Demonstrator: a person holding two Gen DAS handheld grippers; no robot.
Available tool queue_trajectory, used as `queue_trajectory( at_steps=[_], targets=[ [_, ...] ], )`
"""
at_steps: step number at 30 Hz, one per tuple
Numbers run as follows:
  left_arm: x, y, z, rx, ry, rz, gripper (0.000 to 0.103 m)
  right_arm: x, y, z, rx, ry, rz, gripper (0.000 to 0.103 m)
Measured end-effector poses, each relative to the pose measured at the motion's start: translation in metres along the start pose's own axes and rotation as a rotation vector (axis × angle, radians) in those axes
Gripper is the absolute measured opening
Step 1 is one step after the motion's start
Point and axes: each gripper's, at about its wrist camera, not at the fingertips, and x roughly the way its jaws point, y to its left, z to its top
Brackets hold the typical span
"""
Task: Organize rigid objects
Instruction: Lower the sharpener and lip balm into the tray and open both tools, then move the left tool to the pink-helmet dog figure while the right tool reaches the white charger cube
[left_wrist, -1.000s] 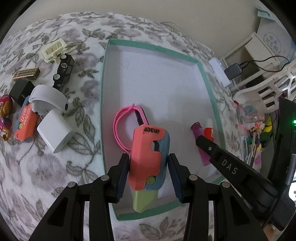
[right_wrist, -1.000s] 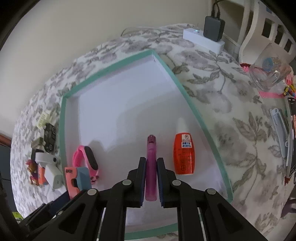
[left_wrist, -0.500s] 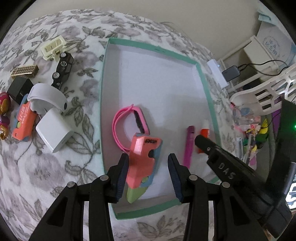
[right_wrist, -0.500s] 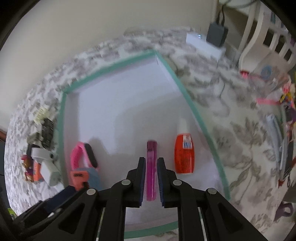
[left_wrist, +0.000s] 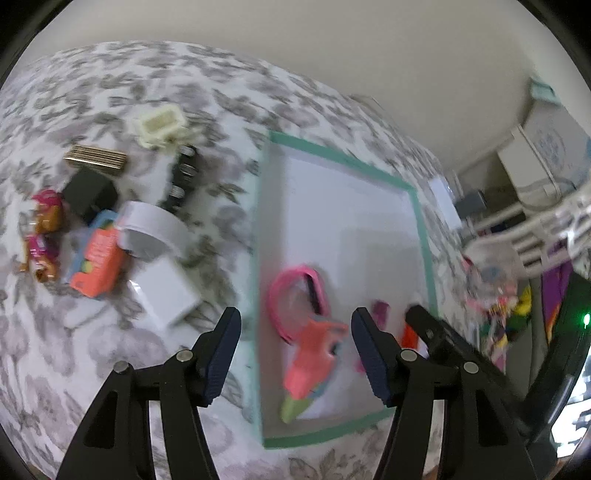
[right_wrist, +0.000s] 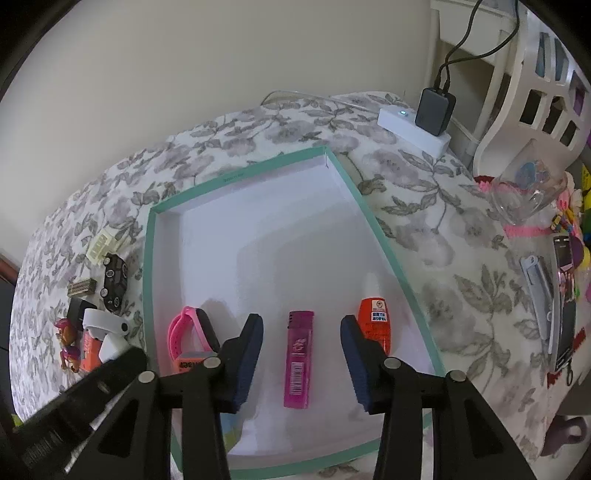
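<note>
2 views cover the same white shallow box with a teal rim (right_wrist: 149, 258), lying on a grey floral tablecloth (right_wrist: 443, 240). Only the right wrist view is sharp: the right gripper (right_wrist: 302, 356) has its jaws opening and empty, with a magenta rectangular lighter-like case (right_wrist: 299, 360) lying flat on the box floor between the pads, untouched. Beside it lie an orange small bottle with a white cap (right_wrist: 375, 321) and a pink wristband (right_wrist: 184, 332).

The left wrist view is blurred; the left gripper (left_wrist: 295, 354) is also opening, holding nothing, above the box's left rim, with a coral-and-blue plastic cutter (left_wrist: 314, 362) lying inside. This view shows more clearly the unsorted pile left of the box: a black toy car (left_wrist: 183, 177), a white square charger (left_wrist: 166, 295), a cream plastic connector (left_wrist: 160, 123).

A white power strip (right_wrist: 410, 129) sits by the beige wall.
</note>
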Motion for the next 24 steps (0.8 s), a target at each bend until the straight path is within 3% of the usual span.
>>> queue_trajectory(
  at_steps=[1, 3, 8, 11, 16, 24],
  targets=[
    [-0.003, 0.007, 0.003, -0.023, -0.022, 0.025, 0.079, 0.002, 0.002, 0.000, -0.009, 0.005, -0.001, 0.050],
    [-0.005, 0.017, 0.007, -0.058, -0.048, 0.060, 0.090, 0.007, 0.008, -0.003, -0.030, 0.019, -0.002, 0.063],
    [-0.014, 0.054, 0.014, -0.158, -0.094, 0.147, 0.090, 0.013, 0.027, -0.007, -0.076, 0.032, 0.032, 0.069],
    [-0.022, 0.077, 0.017, -0.204, -0.128, 0.197, 0.098, 0.012, 0.041, -0.009, -0.089, 0.029, 0.060, 0.075],
    [-0.041, 0.112, 0.025, -0.284, -0.198, 0.228, 0.098, 0.012, 0.069, -0.008, -0.112, 0.025, 0.113, 0.087],
    [-0.060, 0.166, 0.032, -0.391, -0.249, 0.292, 0.103, 0.010, 0.121, -0.008, -0.184, 0.017, 0.187, 0.088]
  ],
)
